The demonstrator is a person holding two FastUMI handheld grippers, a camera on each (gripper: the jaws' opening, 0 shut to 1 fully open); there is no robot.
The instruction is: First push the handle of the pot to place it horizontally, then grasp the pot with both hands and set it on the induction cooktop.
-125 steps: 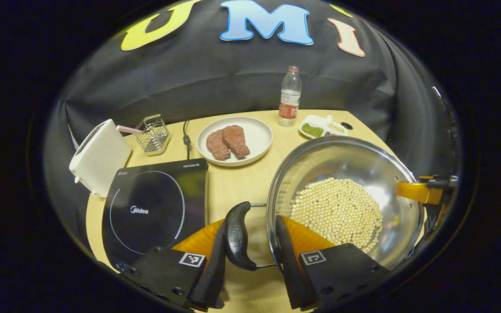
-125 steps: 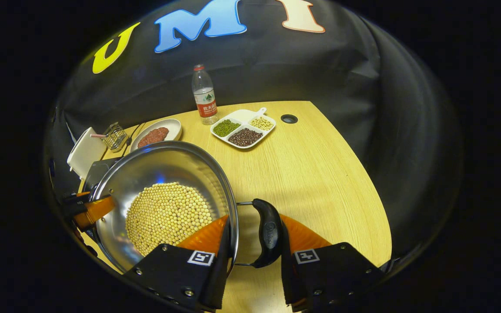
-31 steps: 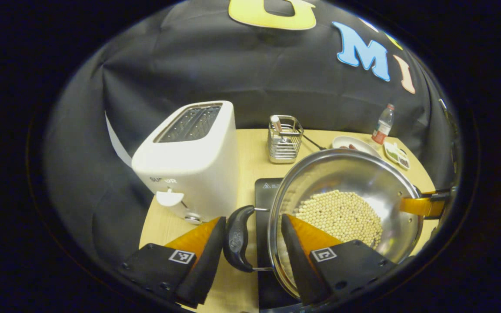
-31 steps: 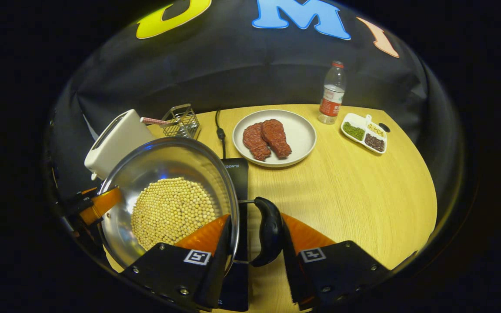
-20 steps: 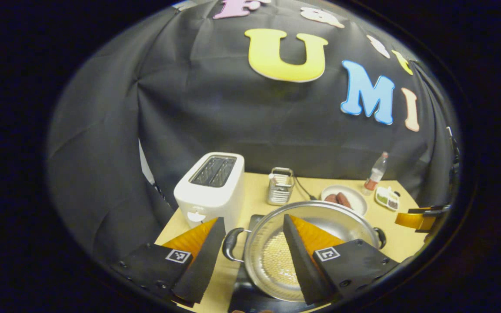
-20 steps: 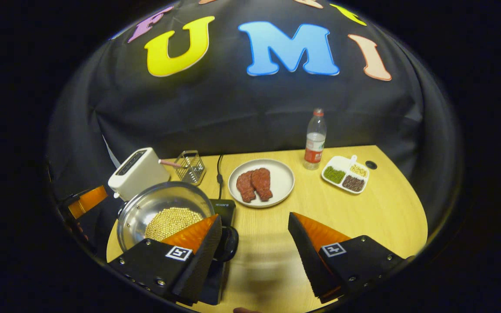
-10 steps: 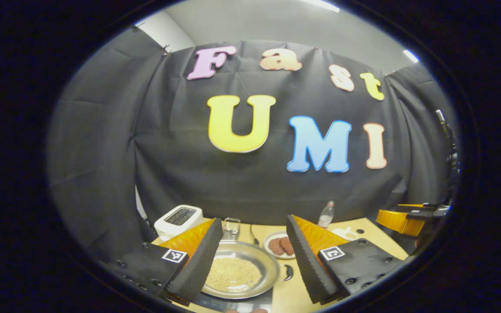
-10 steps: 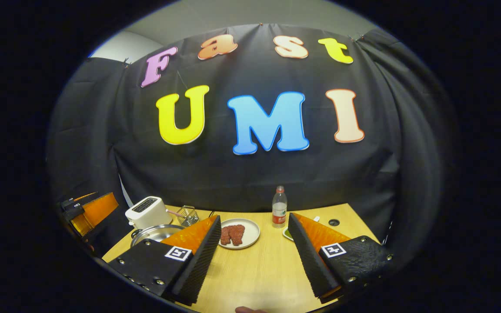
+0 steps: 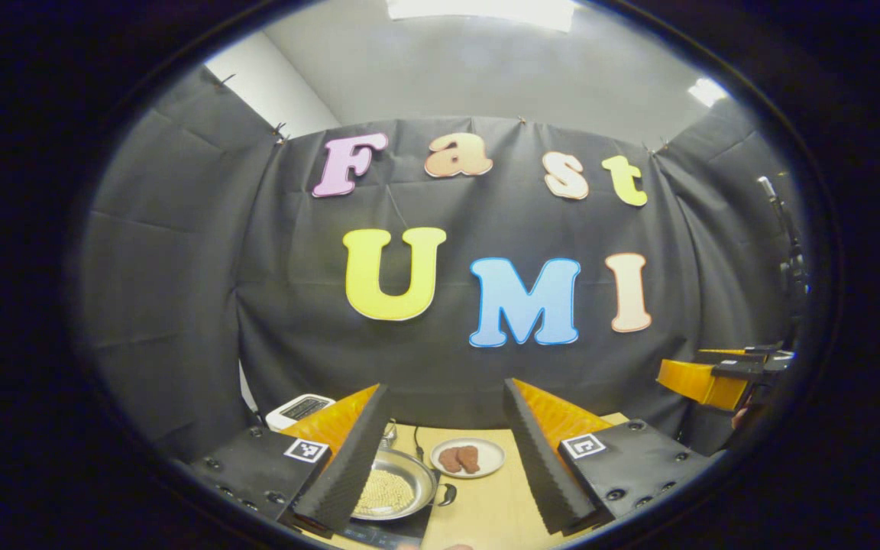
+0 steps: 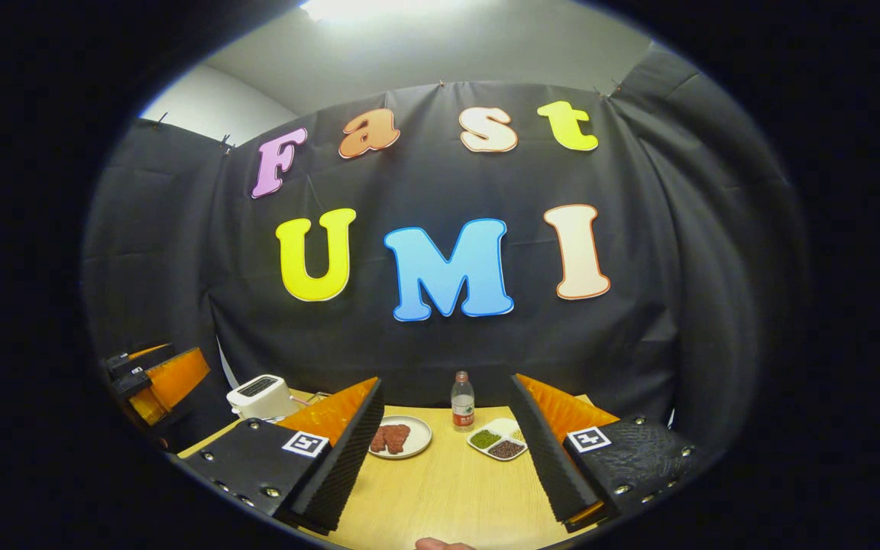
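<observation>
Both tongs point(image 9: 440, 451) spread, pot point(image 9: 394, 493) on cooktop point(image 9: 402, 531)

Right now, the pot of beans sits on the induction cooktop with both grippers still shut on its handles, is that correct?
Not quite. The pot does sit on the induction cooktop, but in the left gripper view the left gripper is open, and in the right gripper view so is the right gripper.

The pot point(image 9: 394, 493) is set on the induction cooktop point(image 9: 383, 532), with the toaster point(image 9: 299, 409) behind it to the left and the plate point(image 9: 467, 457) to its right. Further right along the table point(image 10: 440, 496), the bottle point(image 10: 462, 401) is placed behind the divided dish point(image 10: 497, 439).
</observation>
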